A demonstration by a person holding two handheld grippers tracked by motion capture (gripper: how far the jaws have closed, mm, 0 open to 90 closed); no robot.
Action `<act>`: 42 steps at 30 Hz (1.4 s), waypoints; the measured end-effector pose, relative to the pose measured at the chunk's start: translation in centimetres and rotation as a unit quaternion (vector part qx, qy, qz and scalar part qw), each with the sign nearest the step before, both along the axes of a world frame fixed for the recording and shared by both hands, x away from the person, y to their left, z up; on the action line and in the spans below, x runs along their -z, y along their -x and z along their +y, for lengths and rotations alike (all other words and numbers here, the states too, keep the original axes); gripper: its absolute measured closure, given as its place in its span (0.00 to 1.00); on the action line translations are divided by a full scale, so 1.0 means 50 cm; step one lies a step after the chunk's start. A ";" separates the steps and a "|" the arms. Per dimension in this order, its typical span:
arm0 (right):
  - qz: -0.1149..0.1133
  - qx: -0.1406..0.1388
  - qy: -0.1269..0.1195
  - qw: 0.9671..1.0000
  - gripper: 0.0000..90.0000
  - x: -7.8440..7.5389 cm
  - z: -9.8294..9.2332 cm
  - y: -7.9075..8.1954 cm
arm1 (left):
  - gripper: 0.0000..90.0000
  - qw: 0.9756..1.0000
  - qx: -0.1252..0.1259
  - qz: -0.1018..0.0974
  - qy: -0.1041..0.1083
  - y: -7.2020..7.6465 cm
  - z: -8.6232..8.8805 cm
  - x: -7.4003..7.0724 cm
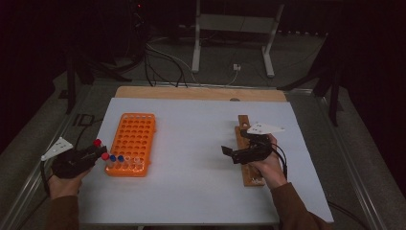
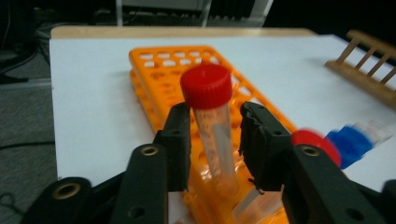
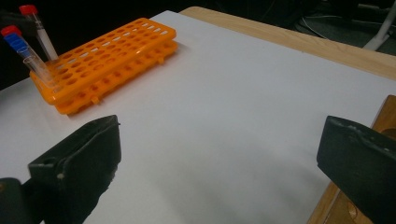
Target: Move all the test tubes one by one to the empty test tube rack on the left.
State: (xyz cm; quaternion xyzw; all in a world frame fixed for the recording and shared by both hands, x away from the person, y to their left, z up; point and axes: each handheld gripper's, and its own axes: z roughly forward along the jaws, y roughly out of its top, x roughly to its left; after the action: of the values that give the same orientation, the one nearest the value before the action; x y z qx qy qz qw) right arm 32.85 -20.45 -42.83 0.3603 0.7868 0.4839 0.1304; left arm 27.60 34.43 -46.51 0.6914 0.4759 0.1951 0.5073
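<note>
Your left gripper looks to be letting go of the red-capped tube, which stands in the near corner of the orange rack; jaws spread just off it, though contact is hard to judge. Next, back straight off without tipping it. The high view shows your right gripper, jaws spread, over the wooden rack.

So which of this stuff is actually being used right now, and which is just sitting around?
In use:
- left gripper, jaws around a red-capped tube
- orange rack that the tube stands in
- capped tubes already in the rack

Just lying about:
- right gripper, open with nothing between its jaws
- wooden rack beneath it
- cables on the floor
- metal stand
</note>
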 end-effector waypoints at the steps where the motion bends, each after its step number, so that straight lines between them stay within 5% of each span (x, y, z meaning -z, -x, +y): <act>1: 0.000 0.000 0.000 1.000 0.00 0.000 0.000 0.000 | 0.69 1.000 0.003 -0.002 0.001 0.000 -0.001 -0.004; 13: 0.001 -0.001 -0.001 1.000 0.00 0.004 -0.002 0.001 | 0.69 1.000 0.011 -0.028 0.008 -0.007 -0.024 -0.031; 17: 0.002 -0.001 -0.001 1.000 0.00 0.005 -0.004 0.001 | 0.81 0.999 0.001 -0.032 0.002 -0.007 -0.026 -0.033; 30: 0.003 0.002 -0.001 1.000 0.00 0.006 -0.008 0.002 | 0.94 1.000 0.001 -0.007 -0.025 0.007 -0.028 -0.020; 33: 0.001 0.003 -0.001 1.000 0.00 0.006 -0.009 0.004 | 0.92 1.000 -0.001 -0.021 -0.011 0.007 -0.025 -0.023; 35: -0.001 0.004 0.000 1.000 0.00 0.005 -0.011 0.005 | 0.83 0.999 -0.007 -0.039 0.006 0.002 -0.023 -0.035; 38: -0.003 0.005 -0.001 1.000 0.00 0.003 -0.013 0.005 | 0.74 0.998 -0.024 -0.057 0.002 -0.019 -0.032 -0.061; 42: -0.003 0.005 -0.004 1.000 0.00 0.005 -0.011 0.006 | 0.78 0.998 -0.054 -0.032 -0.023 -0.064 -0.048 -0.067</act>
State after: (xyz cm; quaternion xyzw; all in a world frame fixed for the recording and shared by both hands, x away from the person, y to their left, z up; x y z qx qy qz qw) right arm 32.56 -20.98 -43.07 0.3633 0.7826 0.4876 0.1337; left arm 30.79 32.00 -43.17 0.6700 0.4912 0.2551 0.4947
